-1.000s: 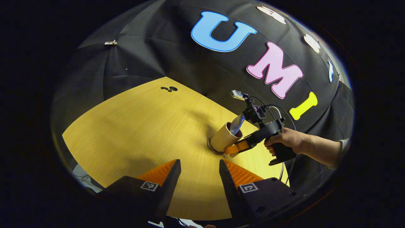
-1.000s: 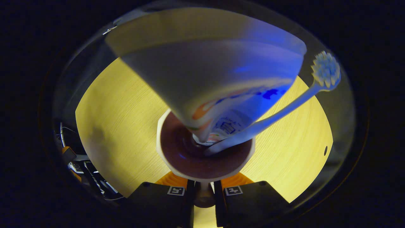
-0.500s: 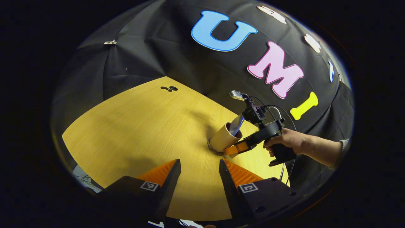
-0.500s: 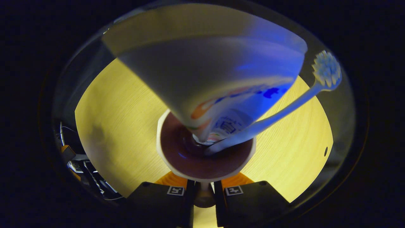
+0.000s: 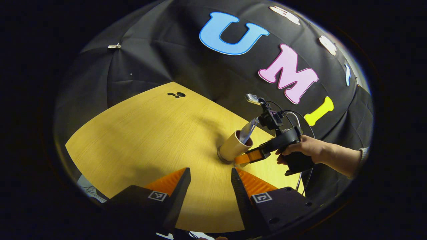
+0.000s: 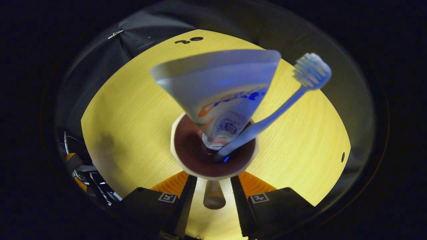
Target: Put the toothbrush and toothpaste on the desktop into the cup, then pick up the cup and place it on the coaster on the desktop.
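Observation:
A tan cup (image 5: 233,148) stands upright on a dark round coaster (image 5: 221,157) on the wooden table (image 5: 143,133). A toothpaste tube (image 6: 220,90) and a toothbrush (image 6: 277,111) lean inside the cup (image 6: 190,153), bristles up. My right gripper (image 6: 213,178) is open, its fingers either side of the cup's handle (image 6: 213,196) with a gap on both sides. In the left gripper view the right gripper (image 5: 248,156) sits just right of the cup, held by a hand (image 5: 307,150). My left gripper (image 5: 210,171) hangs open over the near table edge, holding nothing.
Small dark holes (image 5: 176,95) mark the table's far side. The black cloth wall (image 5: 160,60) closes in behind the table. Cables and gear (image 6: 83,173) lie beyond the table's edge at the lower left of the right gripper view.
My right gripper has opened off the cup's handle and drawn back, so the cup looks smaller in its view. The cup stays standing on the coaster. The left gripper has barely moved.

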`<state>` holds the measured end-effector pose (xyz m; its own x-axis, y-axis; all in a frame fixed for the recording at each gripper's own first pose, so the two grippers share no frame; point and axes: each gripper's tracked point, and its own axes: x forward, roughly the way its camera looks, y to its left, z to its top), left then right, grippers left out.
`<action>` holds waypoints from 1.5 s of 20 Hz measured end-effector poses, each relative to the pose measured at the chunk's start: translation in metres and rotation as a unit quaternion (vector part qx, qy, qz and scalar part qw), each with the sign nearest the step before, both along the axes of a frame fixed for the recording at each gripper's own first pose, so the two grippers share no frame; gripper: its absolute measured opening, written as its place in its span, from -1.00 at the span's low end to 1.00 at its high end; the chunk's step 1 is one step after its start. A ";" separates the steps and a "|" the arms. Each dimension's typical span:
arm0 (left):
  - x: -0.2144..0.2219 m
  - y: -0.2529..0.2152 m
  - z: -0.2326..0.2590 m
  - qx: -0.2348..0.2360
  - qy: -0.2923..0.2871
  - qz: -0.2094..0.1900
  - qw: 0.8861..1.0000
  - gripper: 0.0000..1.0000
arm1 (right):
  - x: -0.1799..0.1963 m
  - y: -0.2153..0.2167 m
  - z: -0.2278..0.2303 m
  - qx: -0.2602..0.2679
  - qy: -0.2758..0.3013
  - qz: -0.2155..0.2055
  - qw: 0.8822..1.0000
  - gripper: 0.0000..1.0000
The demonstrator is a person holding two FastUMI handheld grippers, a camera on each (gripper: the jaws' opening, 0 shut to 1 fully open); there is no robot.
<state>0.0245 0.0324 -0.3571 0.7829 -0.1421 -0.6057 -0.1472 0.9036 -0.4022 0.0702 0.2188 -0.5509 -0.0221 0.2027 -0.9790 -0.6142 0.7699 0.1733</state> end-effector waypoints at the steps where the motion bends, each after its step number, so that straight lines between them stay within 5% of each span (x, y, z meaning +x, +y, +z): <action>1: 0.001 -0.002 0.002 0.000 -0.003 -0.003 1.000 0.55 | 0.001 -0.003 0.006 0.004 -0.004 -0.003 1.000 0.27; 13: 0.026 -0.040 0.043 0.025 -0.050 -0.070 0.996 0.56 | 0.028 -0.054 0.120 0.069 -0.128 -0.113 0.983 0.87; 24: 0.047 -0.079 0.084 0.047 -0.082 -0.116 0.989 0.56 | 0.008 -0.103 0.215 0.141 -0.249 -0.170 0.943 0.89; 30: 0.046 -0.083 0.095 0.102 -0.098 -0.133 0.981 0.60 | -0.010 -0.105 0.242 0.182 -0.303 -0.169 0.920 0.89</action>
<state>0.0705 -0.0507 -0.2620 0.8392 -0.2487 -0.4836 0.1672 0.9642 -0.2059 0.0607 0.1133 -0.3090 0.6301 0.4145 -0.6566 -0.4185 0.8936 0.1625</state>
